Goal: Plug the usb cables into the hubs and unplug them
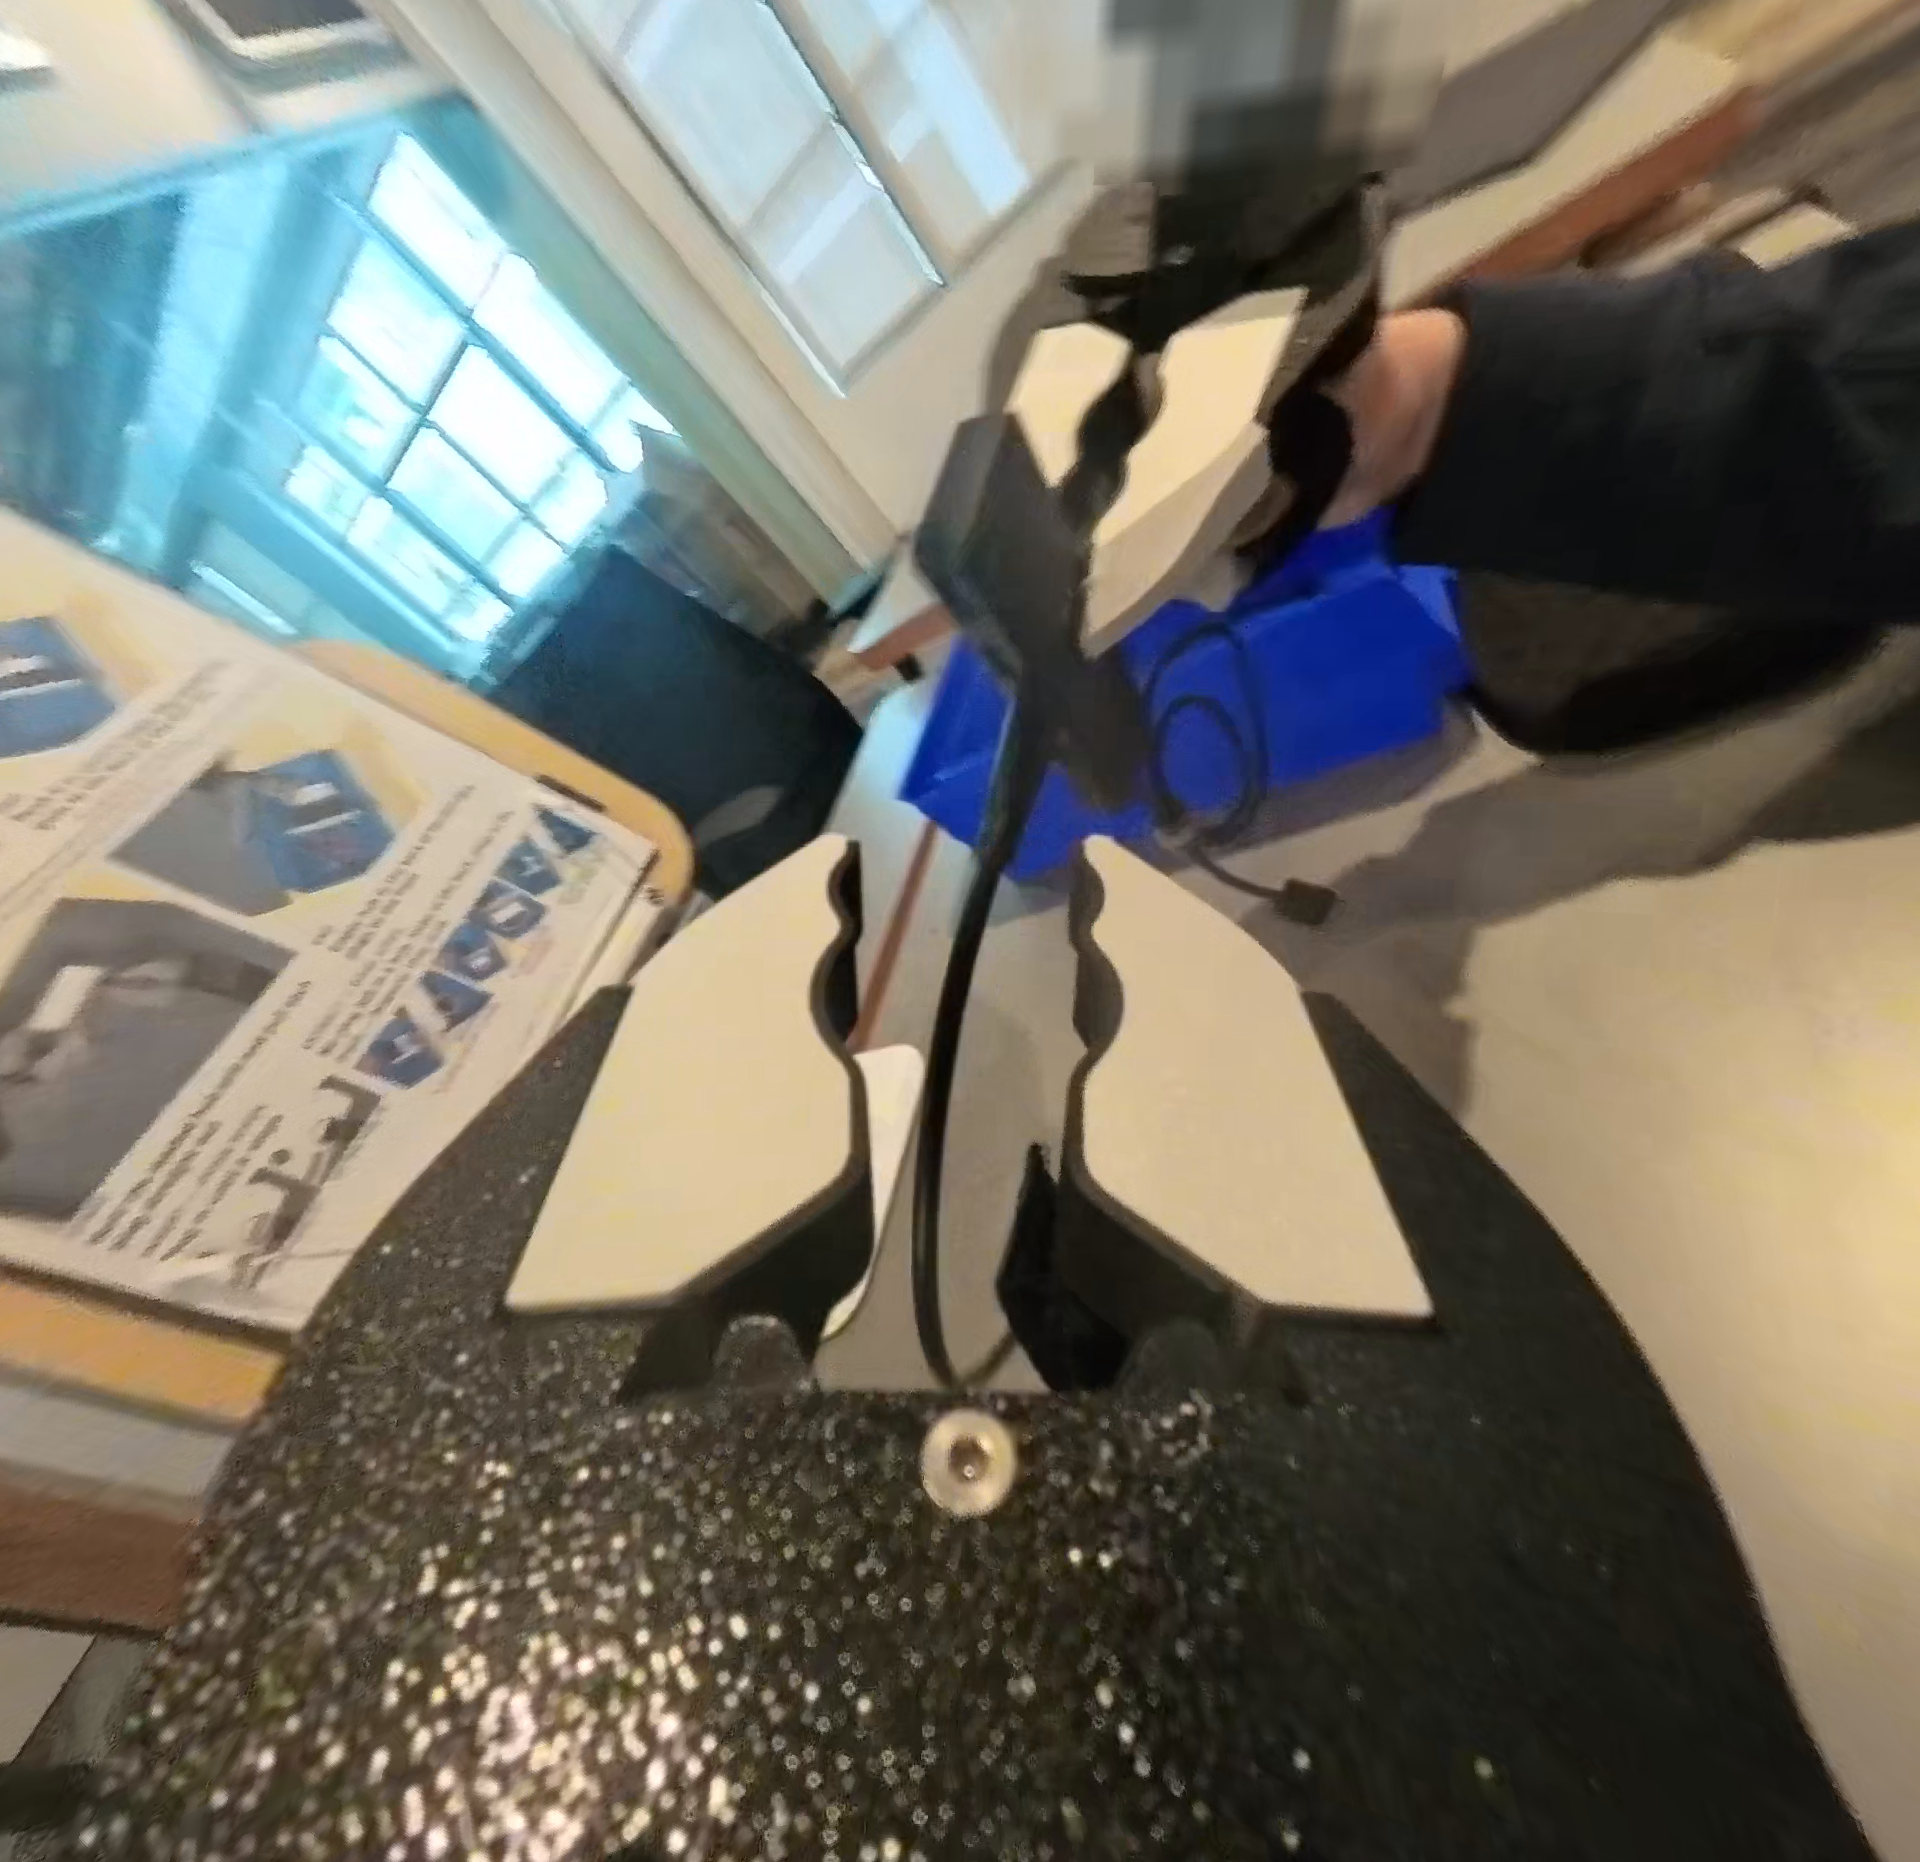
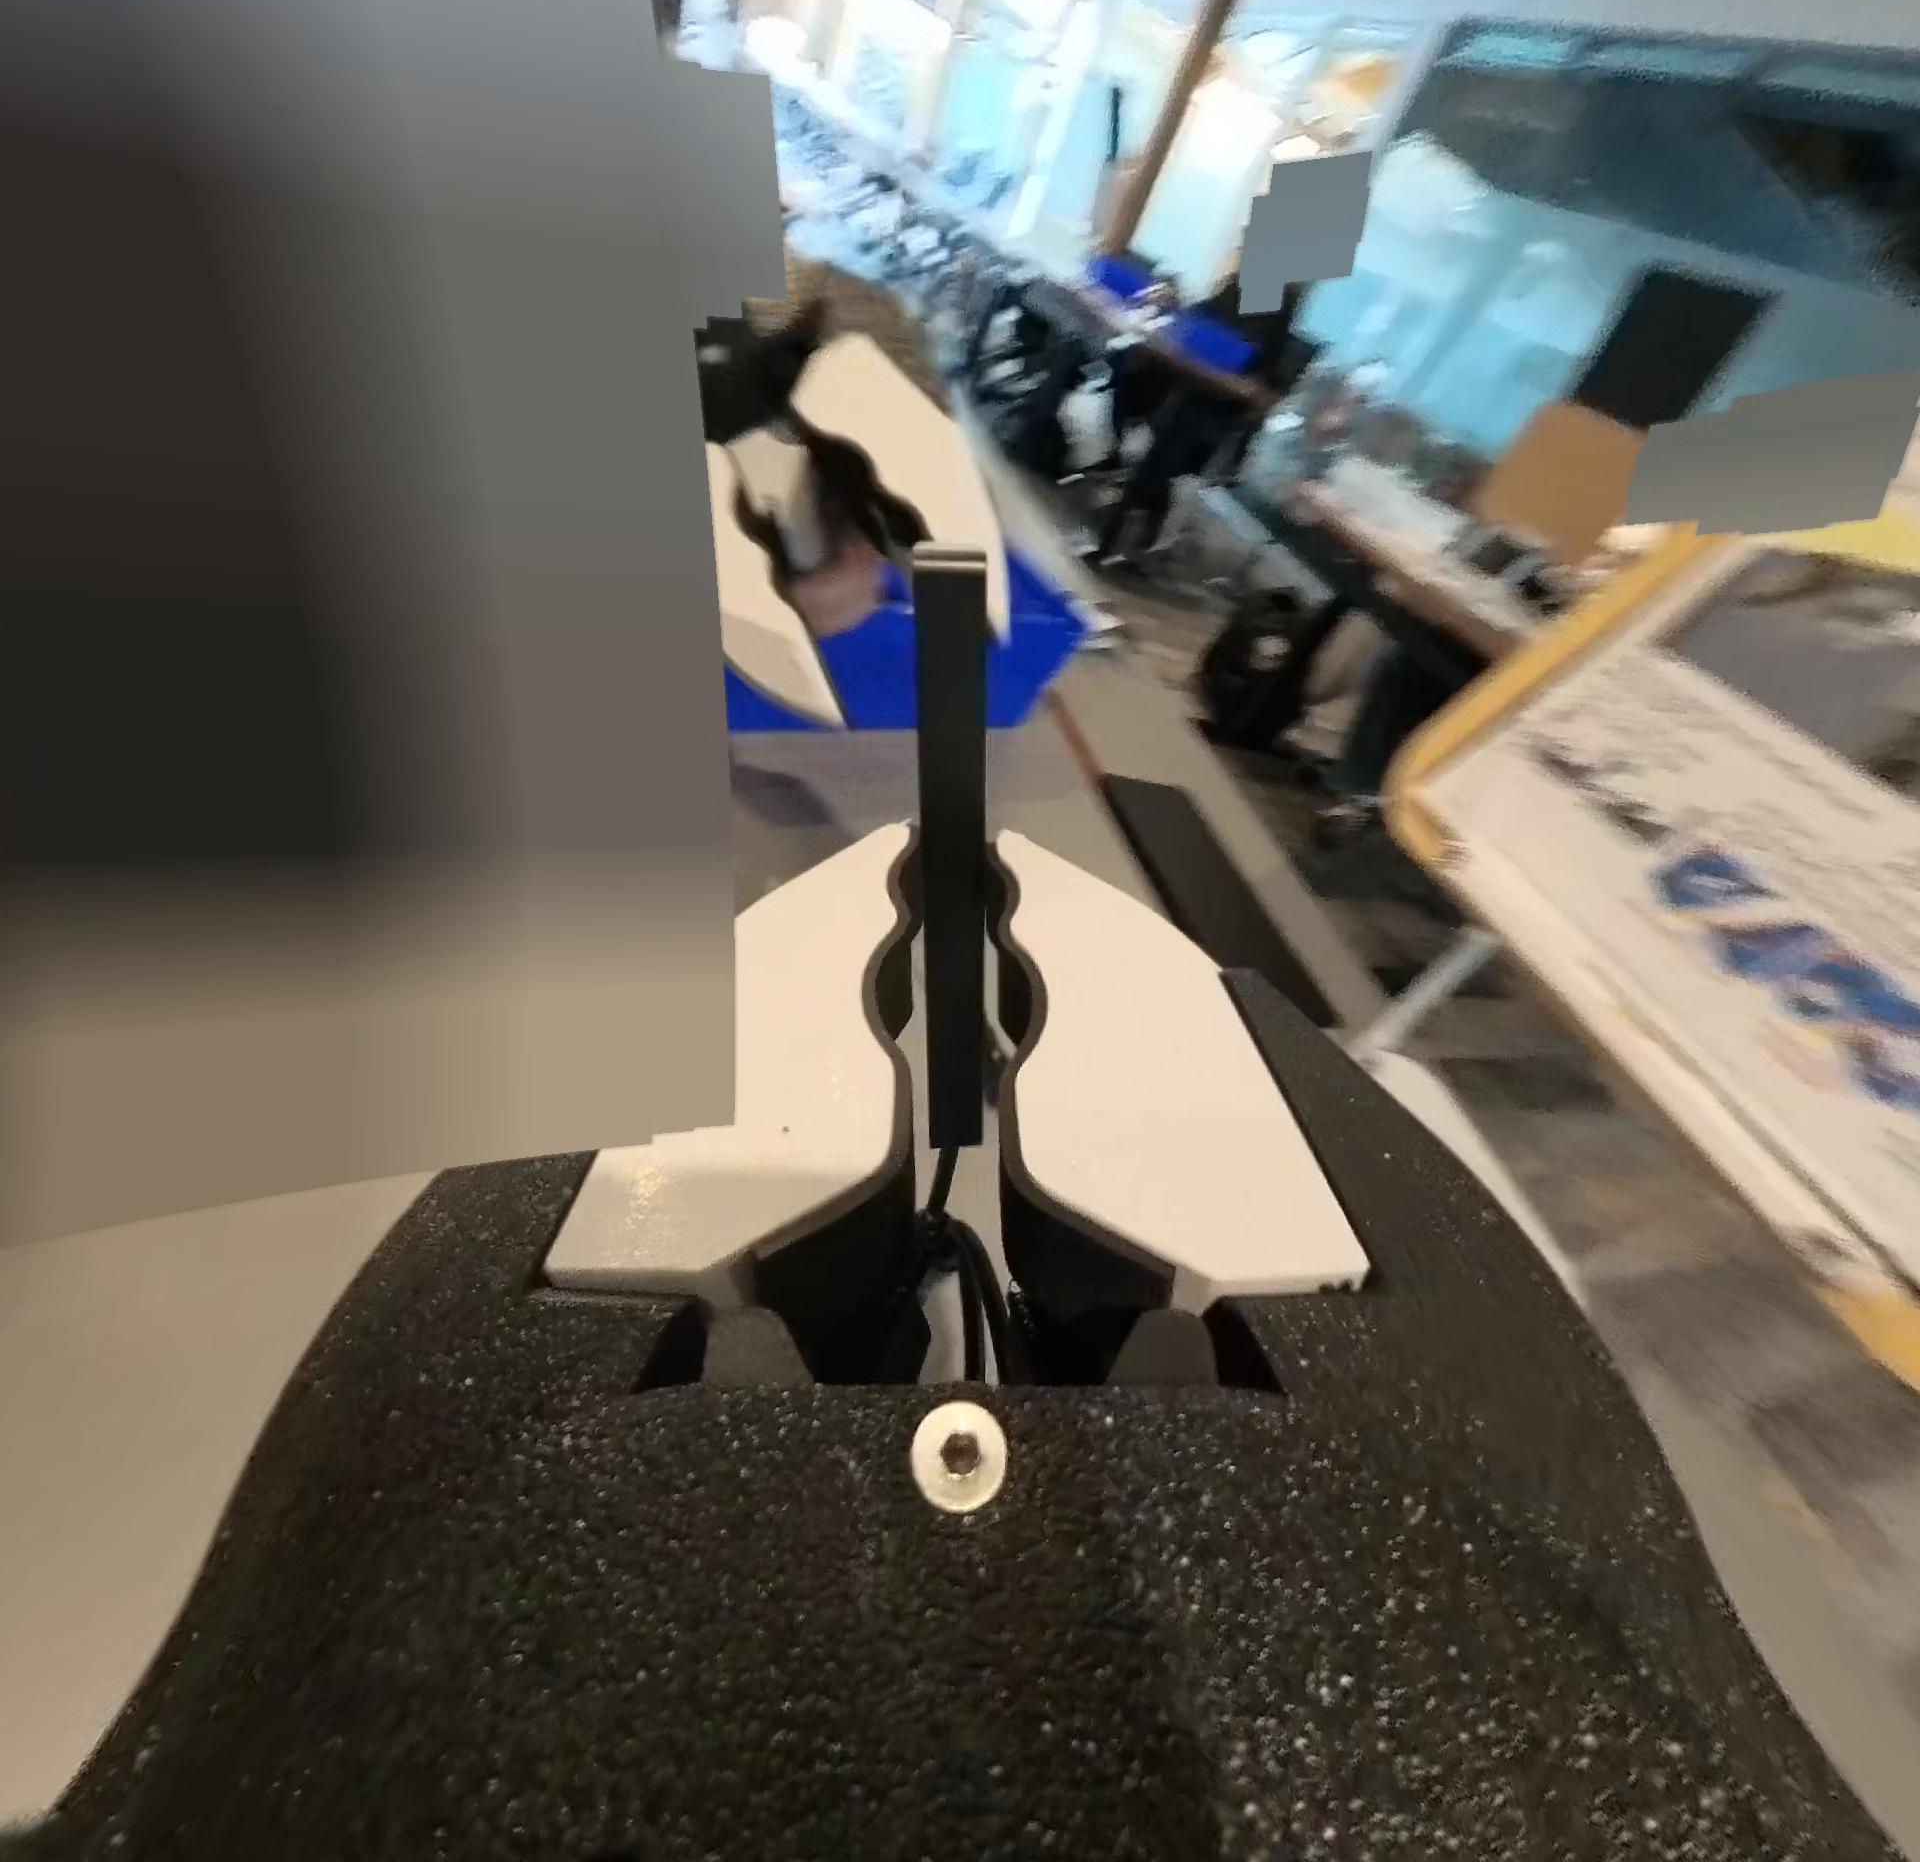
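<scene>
My right gripper (image 1: 1091, 503) is shut on a black USB hub (image 1: 1023, 607) and holds it in the air above the table; a hand in a dark sleeve holds that gripper. In the right wrist view the hub (image 2: 951, 825) stands edge-on between the closed fingers of the right gripper (image 2: 951, 846). A black cable (image 1: 951, 1033) runs from the hub's edge down through the gap of my left gripper (image 1: 966, 877), whose fingers stand apart and do not touch it. A second thin cable loops below the hub and ends in a loose connector (image 1: 1304, 898).
A blue bin (image 1: 1340, 690) sits on the pale table (image 1: 1558, 1137) behind the hub. A printed instruction sheet (image 1: 260, 929) on a yellow-edged board lies at the left. A flat black strip (image 2: 1195, 867) lies on the table. My left gripper (image 2: 821, 493) shows beyond the hub.
</scene>
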### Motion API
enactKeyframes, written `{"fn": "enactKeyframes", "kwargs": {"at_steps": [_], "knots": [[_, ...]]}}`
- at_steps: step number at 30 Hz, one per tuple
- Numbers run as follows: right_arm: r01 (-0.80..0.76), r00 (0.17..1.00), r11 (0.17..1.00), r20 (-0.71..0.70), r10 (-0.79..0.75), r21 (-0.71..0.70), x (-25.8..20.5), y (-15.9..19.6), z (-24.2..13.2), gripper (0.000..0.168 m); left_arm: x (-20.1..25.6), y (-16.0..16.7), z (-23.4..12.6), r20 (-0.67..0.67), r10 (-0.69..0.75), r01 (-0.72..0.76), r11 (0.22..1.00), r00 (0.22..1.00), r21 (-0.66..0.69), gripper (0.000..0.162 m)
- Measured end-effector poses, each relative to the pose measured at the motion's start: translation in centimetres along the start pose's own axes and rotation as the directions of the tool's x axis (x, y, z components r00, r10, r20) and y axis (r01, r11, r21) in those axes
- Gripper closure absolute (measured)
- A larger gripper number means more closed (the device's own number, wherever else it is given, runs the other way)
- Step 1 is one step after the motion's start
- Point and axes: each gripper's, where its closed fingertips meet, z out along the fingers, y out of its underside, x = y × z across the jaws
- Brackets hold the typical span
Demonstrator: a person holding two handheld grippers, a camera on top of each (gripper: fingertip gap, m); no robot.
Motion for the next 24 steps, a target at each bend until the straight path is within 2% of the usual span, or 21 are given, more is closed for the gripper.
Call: {"fn": "enactKeyframes", "kwargs": {"at_steps": [3,6,12,17,21,24], "knots": [[-0.005,0.990,0.996,-0.138,0.018,0.093,2.2,-1.8,-2.9,0.158,-2.7,-0.7,-1.8,0.140,0.002,-0.007,0.999,0.990,0.036,0.120],[0.001,0.959,0.987,-0.279,0.044,0.160,4.0,-3.7,-6.5,0.158,-4.0,0.4,-2.9,0.209,0.061,-0.055,0.998,0.976,-0.035,0.121],[0.088,0.851,0.970,-0.523,0.046,0.228,5.3,-7.2,-13.4,0.158,-4.8,1.9,-2.8,0.243,0.059,-0.044,0.997,0.968,-0.068,0.127],[0.102,0.747,0.983,-0.664,0.025,0.151,5.6,-7.8,-17.5,0.158,-4.8,2.9,-2.1,0.252,0.089,-0.059,0.991,0.964,-0.124,0.129],[0.041,0.669,0.998,-0.743,0.005,0.043,6.5,-6.1,-19.6,0.158,-5.0,3.4,-2.0,0.271,0.160,-0.113,0.977,0.949,-0.181,0.133],[-0.012,0.643,1.000,-0.766,0.008,0.001,7.5,-4.3,-20.4,0.158,-5.1,3.5,-2.0,0.278,0.170,-0.118,0.974,0.945,-0.195,0.133]]}}
